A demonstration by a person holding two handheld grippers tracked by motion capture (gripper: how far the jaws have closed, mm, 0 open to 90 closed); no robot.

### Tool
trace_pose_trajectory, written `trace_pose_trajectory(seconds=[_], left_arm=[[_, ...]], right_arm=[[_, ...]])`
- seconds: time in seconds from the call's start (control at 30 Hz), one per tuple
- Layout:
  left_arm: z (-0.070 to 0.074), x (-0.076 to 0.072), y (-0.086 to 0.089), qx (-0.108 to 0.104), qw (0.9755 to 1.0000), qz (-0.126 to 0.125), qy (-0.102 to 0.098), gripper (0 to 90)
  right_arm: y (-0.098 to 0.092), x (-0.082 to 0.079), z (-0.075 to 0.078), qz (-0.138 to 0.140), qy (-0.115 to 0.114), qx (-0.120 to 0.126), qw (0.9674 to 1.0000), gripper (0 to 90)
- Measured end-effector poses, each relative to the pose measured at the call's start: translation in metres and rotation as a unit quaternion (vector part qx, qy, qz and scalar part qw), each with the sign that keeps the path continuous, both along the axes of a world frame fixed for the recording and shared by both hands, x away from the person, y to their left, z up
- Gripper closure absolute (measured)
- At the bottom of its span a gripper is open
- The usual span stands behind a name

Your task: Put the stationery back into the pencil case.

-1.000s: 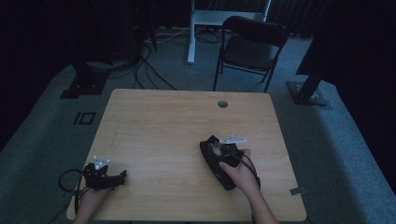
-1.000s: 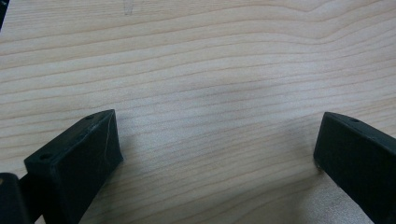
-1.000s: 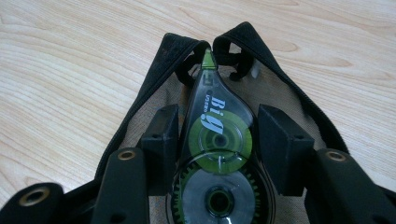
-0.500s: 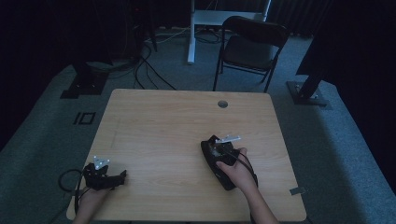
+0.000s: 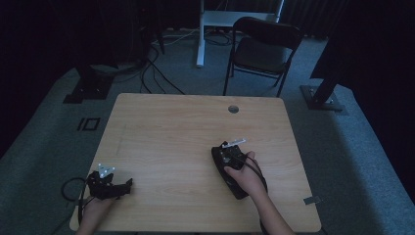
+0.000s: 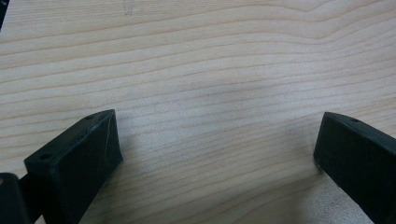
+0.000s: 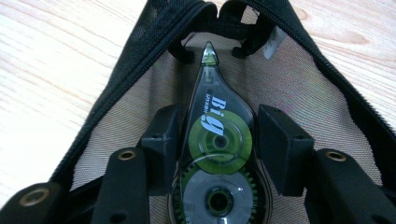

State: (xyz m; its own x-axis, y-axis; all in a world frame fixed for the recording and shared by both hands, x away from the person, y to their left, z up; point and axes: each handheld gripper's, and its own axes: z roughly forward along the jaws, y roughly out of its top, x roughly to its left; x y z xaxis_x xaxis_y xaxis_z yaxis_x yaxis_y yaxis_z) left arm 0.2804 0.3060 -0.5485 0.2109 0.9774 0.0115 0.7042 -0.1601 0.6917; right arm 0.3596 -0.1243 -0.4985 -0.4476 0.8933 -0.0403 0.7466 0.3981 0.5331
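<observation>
A clear correction tape dispenser (image 7: 215,140) with green reels sits between the jaws of my right gripper (image 7: 218,123), whose pads press on its two sides. The dispenser is held inside the open mouth of a black mesh zip pouch (image 7: 126,79), its tip towards the pouch's far end. In the high view the right gripper (image 5: 226,155) lies over the black pouch (image 5: 240,188) at the table's right middle. My left gripper (image 5: 128,185) rests near the front left corner, and its jaws (image 6: 217,130) stand wide open over bare wood.
The wooden table (image 5: 171,132) has a round cable hole (image 5: 233,108) near its far edge. A black folding chair (image 5: 262,49) stands behind the table. Cables and stand bases lie on the grey floor to the left and right.
The right hand and its gripper have shifted slightly to the left over the pouch. The left gripper has stayed where it was.
</observation>
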Motion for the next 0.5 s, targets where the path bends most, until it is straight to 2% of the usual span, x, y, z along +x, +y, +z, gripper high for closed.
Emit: trace_pose_trajectory(seconds=[0.2, 0.4, 0.5], left_arm=[[0.0, 0.0, 0.0, 0.0, 1.0, 0.0, 0.0, 0.8], [0.0, 0.0, 0.0, 0.0, 1.0, 0.0, 0.0, 0.7], [0.0, 0.0, 0.0, 0.0, 1.0, 0.0, 0.0, 0.8]], right_arm=[[0.0, 0.004, -0.002, -0.005, 0.013, 0.001, 0.9999, 50.0], [-0.003, 0.001, 0.007, -0.008, 0.0, 0.015, 0.9999, 49.9], [-0.007, -0.003, 0.014, -0.002, -0.017, 0.021, 0.9996, 49.7]])
